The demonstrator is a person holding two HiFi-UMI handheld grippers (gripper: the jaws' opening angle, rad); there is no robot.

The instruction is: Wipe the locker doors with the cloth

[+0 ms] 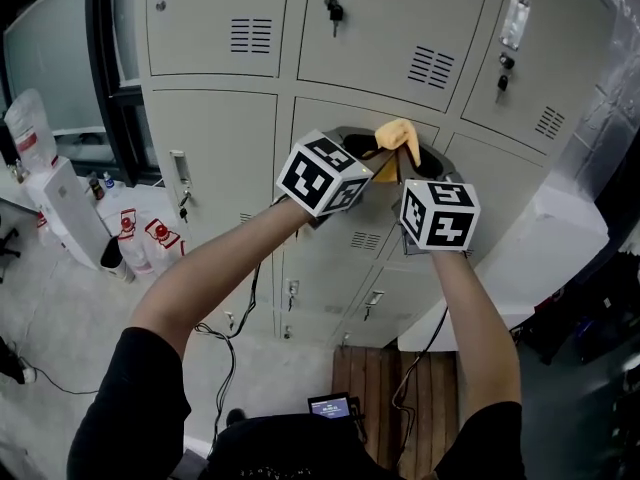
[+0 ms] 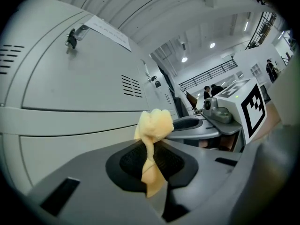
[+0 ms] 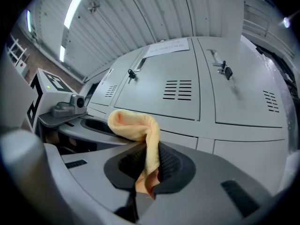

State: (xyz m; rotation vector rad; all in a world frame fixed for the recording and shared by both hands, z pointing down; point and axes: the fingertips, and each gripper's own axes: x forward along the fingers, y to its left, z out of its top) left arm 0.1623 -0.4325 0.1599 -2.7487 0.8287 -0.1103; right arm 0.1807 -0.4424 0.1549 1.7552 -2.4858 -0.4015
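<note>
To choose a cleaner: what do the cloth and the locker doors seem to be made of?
The cloth looks like soft yellow fabric, perhaps microfibre: it folds limply. The doors look like painted sheet metal: smooth grey, punched vent slots.

White bags [image 1: 140, 240] with red print stand on the floor [image 1: 60, 323] at left, near a black cable [image 1: 232, 363]. A small lit screen [image 1: 329, 405] sits just beside wooden slats [image 1: 390, 378]. People [image 2: 211, 91] stand far off under ceiling lights [image 2: 212, 45].
</note>
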